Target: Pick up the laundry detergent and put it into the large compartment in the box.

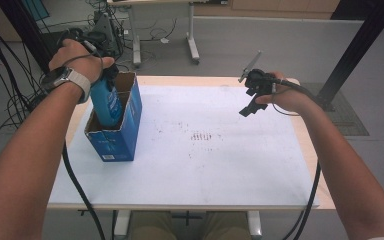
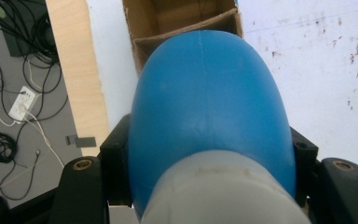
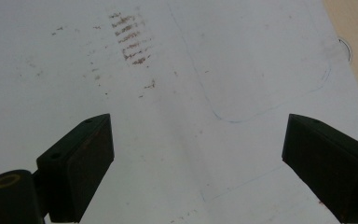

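Left tool (image 1: pixel 107 75) clamped on blue bottle (image 1: pixel 105 102), bottle standing partly inside open blue box (image 1: pixel 122 135) at desk (image 1: pixel 260 165) left edge. Right tool (image 1: pixel 252 102) open, empty, hovering well right of box. Best done by keeping bottle upright, clear of box walls, with steady grip.

blue box (image 1: pixel 115 135) blocking left, white sheet (image 1: pixel 220 160) open

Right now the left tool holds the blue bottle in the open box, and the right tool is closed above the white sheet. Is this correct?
Not quite. The right tool is open: the right gripper view shows its jaws wide apart over the white sheet. The left tool does hold the blue bottle in the open box.
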